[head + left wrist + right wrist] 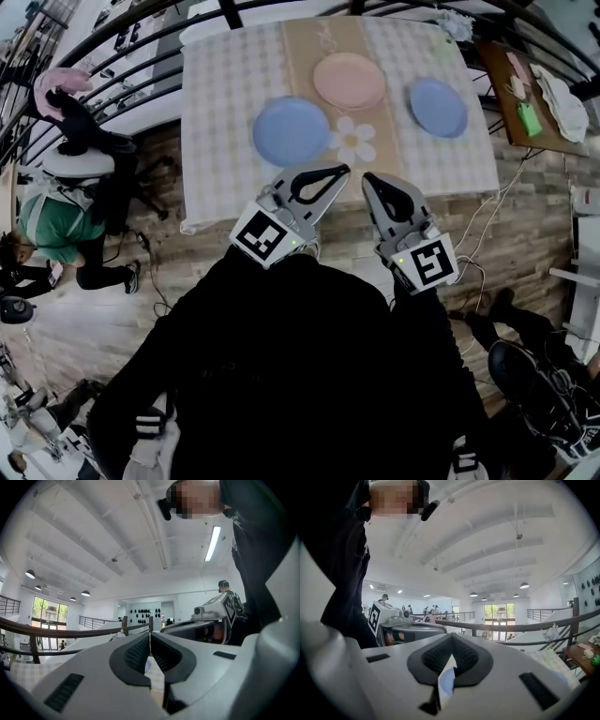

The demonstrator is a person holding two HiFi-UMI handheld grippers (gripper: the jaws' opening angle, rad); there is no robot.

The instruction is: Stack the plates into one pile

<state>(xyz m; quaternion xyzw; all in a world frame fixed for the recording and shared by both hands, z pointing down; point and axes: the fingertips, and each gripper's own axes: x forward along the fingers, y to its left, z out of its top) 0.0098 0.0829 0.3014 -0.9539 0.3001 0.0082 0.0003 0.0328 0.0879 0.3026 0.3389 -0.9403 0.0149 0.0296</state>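
Plates lie flat on the tabletop (pixel 220 112), none stacked: a blue plate (pixel 291 129) just ahead of the left tool (pixel 337 172), a pink plate (pixel 349 81) farther out beyond both tips, and a second blue plate (pixel 438 107) ahead of the right tool (pixel 371 180), off to its outer side. Both tools have their jaws pressed together, nothing between them. The plates look light, stiff and smooth — I'd pinch the rim nearest the tool, deep enough that the slick edge can't slide out.
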